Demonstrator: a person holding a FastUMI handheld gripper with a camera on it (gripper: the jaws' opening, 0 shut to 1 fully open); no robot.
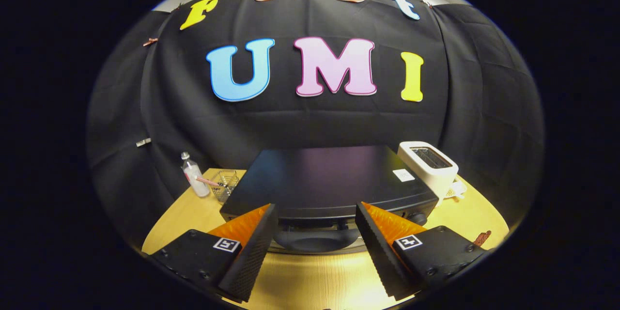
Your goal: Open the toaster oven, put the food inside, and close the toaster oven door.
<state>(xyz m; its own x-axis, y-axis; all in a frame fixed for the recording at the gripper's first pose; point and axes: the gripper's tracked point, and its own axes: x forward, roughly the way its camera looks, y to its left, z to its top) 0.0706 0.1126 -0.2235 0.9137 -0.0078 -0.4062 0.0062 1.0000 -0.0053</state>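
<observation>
Both fingers of your tool (316,225) stood wide apart around the toaster oven's (329,181) stiff, smooth, possibly slippery door handle (316,240), the natural place to grip.

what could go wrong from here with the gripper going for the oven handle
1. The gripper is open, with the toaster oven door handle just ahead between the fingers; closing too high could pinch the oven's top edge instead.
2. The knob sits close to the right finger, which might bump it.
3. Pulling the door hard may slide the oven back towards the white toaster and wire basket beside it.
</observation>
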